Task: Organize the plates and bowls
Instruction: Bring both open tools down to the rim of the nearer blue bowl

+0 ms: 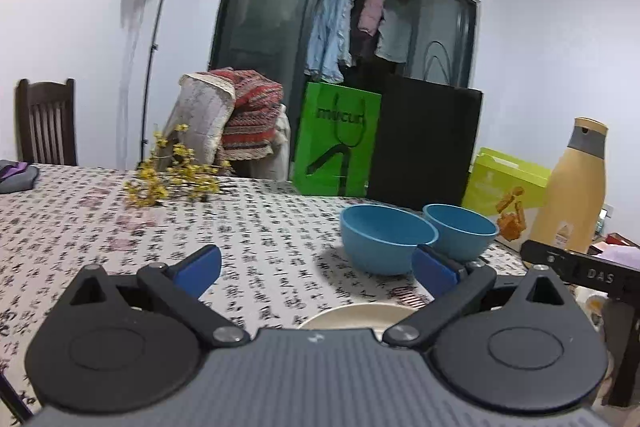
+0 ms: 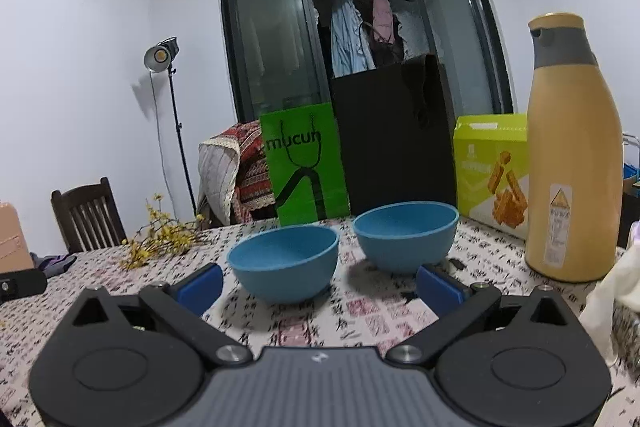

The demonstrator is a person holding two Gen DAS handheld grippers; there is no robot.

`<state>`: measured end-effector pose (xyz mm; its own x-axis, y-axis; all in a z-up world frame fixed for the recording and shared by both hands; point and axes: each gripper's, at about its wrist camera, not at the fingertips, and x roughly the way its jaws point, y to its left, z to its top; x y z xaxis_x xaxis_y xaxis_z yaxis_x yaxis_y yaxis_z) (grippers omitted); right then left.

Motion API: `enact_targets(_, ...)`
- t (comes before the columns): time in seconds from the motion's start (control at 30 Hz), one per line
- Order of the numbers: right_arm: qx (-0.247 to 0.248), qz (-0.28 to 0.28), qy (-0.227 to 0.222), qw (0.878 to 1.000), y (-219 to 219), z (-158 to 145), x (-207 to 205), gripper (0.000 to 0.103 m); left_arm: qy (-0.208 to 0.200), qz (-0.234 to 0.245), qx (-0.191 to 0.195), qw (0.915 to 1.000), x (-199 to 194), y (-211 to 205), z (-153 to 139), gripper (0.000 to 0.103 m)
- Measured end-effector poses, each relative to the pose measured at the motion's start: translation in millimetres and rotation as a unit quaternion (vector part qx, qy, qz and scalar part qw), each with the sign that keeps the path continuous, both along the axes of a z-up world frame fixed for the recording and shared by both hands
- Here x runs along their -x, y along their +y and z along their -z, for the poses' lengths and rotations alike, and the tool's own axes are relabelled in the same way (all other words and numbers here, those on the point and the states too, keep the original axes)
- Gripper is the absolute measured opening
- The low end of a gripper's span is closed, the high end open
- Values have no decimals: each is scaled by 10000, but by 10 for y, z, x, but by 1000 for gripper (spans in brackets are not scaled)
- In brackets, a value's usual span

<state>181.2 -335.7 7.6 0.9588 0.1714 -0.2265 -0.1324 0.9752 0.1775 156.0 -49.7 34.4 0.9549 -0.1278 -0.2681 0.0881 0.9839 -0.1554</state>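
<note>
Tablecloth (image 2: pixel 340 323) was clear around two bowls (image 2: pixel 285 263) side by side, plate (image 1: pixel 356 315) under the left gripper (image 1: pixel 316 267), both grippers (image 2: pixel 320 285) wide open and empty, so I'd pinch one rim squarely and nest it.

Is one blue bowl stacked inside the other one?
No, the two round blue bowls stand side by side on the patterned tablecloth.

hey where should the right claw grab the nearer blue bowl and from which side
Probably the rim of the near bowl, from above at its near edge: one finger inside, one outside. It sits upright and empty, its round wall is too wide to span, and the far bowl crowds its right. The right claw is open.
</note>
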Motion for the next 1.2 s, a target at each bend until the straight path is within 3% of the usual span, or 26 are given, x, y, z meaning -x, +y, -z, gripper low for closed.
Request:
enact_targets(0.3, -143, 145, 156, 9997, -75, -179, -214, 103, 121, 222, -34, 9997, -313, -179, -200, 103)
enact_targets(0.67, -314, 266, 153, 9990, -69, -427, -518, 103, 284, 194, 268, 9990, -718, -203, -442, 103)
enact_targets(1.2, -143, 378, 227, 9989, 151, -609, -1074, 103, 362, 168, 422, 9983, -1403, -225, -701, 103)
